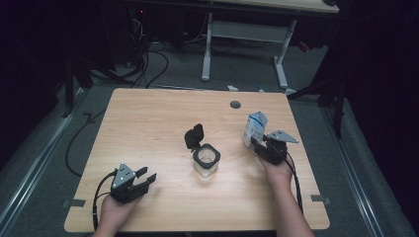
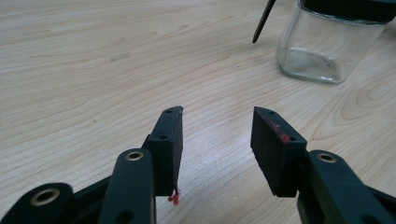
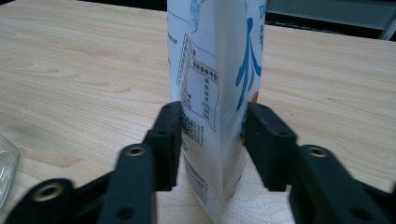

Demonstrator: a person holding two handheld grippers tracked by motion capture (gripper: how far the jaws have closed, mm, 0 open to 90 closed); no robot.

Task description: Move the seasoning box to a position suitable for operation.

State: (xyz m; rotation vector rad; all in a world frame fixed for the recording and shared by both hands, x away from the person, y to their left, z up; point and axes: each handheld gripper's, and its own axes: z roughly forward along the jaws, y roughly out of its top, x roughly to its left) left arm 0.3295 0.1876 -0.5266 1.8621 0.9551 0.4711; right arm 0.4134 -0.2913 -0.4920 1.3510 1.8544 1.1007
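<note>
Black right tongs (image 3: 212, 140) clamp the upright white pouch (image 3: 215, 93) low on both sides, probably to carry it toward the open glass jar (image 1: 206, 160) mid-counter (image 1: 148, 118), while the left tongs (image 2: 217, 140) rest wide and empty.

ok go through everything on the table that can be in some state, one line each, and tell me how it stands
Glass jar: upright on the table, looks empty.
Jar lid: flipped open, standing up behind the mouth.
White pouch: upright, between the right gripper's jaws, which press its sides.
Right gripper: closed on the pouch.
Left gripper: open, nothing between its jaws.
</note>
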